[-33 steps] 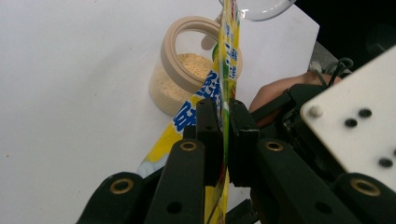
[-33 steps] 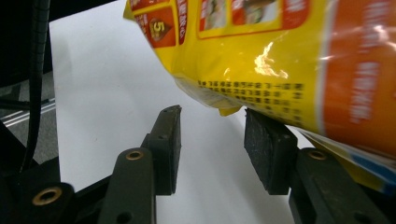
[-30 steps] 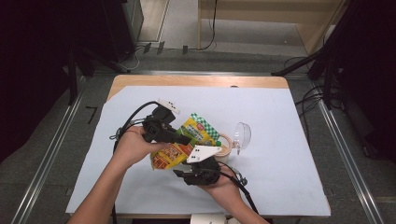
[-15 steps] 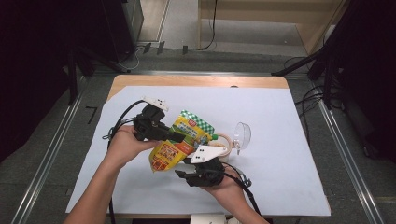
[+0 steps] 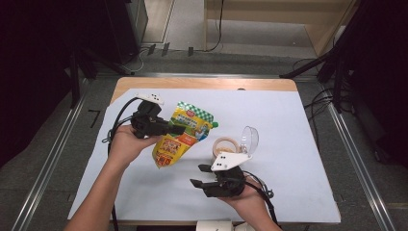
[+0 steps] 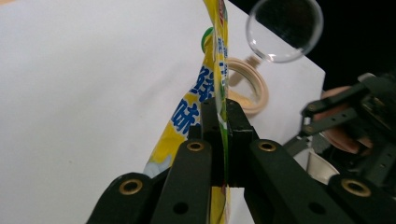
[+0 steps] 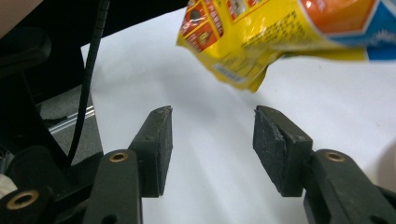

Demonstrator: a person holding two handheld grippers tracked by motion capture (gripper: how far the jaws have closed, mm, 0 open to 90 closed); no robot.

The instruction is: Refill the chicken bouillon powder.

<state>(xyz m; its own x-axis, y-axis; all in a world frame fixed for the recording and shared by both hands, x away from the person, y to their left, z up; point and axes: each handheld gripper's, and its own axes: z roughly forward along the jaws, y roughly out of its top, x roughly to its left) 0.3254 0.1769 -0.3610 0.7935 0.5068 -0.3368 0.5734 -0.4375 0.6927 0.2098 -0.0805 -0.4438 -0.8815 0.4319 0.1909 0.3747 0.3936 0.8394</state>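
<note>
A yellow snack pouch (image 5: 185, 132) with a green checked top hangs tilted above the white table, and my left gripper (image 5: 175, 129) is shut on its edge. In the left gripper view the jaws pinch the thin pouch (image 6: 212, 88) at the left gripper (image 6: 223, 126) tips. My right gripper (image 5: 197, 183) is low near the table's front edge, below the pouch and apart from it. Its jaws have just been opening, and in the right gripper view nothing lies between the right gripper (image 7: 212, 135) pads; the pouch (image 7: 261, 32) hangs beyond them.
A small round jar (image 5: 225, 146) stands right of the pouch with its clear lid (image 5: 249, 139) swung up. The white table sheet (image 5: 298, 144) lies bare to the right. A black cable (image 5: 120, 113) trails from the left gripper.
The left gripper has carried the pouch left and away from the right gripper. The right gripper's jaws have spread and now stand clear of the pouch's lower end.
</note>
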